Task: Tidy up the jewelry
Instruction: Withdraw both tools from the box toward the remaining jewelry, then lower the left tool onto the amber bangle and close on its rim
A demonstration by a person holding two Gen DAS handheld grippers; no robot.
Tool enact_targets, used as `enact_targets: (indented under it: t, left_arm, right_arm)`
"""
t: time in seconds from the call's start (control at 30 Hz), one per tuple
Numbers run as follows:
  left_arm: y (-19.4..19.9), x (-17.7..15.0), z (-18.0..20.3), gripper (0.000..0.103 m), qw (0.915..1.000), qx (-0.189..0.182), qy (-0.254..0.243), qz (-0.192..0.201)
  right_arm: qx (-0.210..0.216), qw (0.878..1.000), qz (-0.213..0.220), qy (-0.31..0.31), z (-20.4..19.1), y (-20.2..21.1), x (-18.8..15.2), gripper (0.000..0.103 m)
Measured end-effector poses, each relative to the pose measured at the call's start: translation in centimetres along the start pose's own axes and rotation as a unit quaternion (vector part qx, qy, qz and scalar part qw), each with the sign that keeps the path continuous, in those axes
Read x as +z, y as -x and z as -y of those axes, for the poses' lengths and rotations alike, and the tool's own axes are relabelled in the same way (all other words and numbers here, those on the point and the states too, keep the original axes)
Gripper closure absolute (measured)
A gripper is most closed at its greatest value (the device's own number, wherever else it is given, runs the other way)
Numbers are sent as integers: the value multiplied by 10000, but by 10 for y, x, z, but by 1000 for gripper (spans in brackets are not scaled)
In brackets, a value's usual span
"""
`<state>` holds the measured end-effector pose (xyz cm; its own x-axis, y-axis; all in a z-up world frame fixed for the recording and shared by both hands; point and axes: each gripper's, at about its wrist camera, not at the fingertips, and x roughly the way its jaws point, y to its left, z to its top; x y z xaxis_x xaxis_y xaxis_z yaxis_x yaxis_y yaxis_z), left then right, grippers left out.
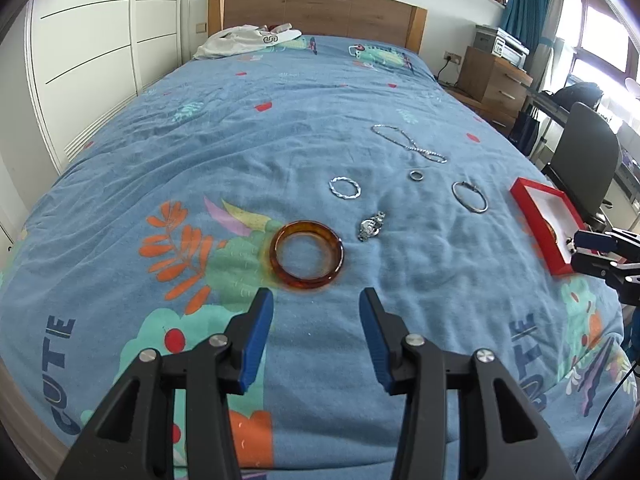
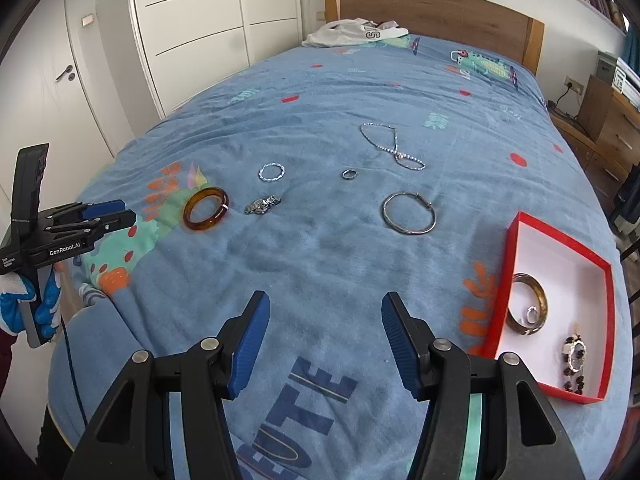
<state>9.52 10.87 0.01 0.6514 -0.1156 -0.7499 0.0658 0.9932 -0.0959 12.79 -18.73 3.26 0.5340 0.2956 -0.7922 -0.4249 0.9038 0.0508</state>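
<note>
Amber bangle (image 1: pixel 306 255): translucent, glossy, thick, flat on blue bedspread (image 1: pixel 280 128). Left gripper (image 1: pixel 316 300) fingers apart, empty; right gripper (image 2: pixel 322 304) likewise.

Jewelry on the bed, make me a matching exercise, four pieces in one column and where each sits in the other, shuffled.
Column one:
1. amber bangle
2. chain necklace
3. thin silver bangle
4. bronze bangle

Column two:
A. inside the red box
B. farthest up the bed, toward the headboard
C. on the blanket, nearest the red box
D. on the leaf print, in front of the open left tool

Pairs: 1-D, 2-B, 3-C, 4-A
</note>
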Motion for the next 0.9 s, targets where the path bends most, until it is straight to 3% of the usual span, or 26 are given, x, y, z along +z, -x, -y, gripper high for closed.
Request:
enact_targets:
  t: [0.53,0.9]
  left_arm:
    - [-59,14,13,60,9989,-334,-215,-267]
    - [-111,21,19,61,9980,-280,-125,-549]
  right_arm:
    - [214,9993,-213,-229,7,-64,16,51]
    - [22,9983,-171,-560,40,-96,26,51]
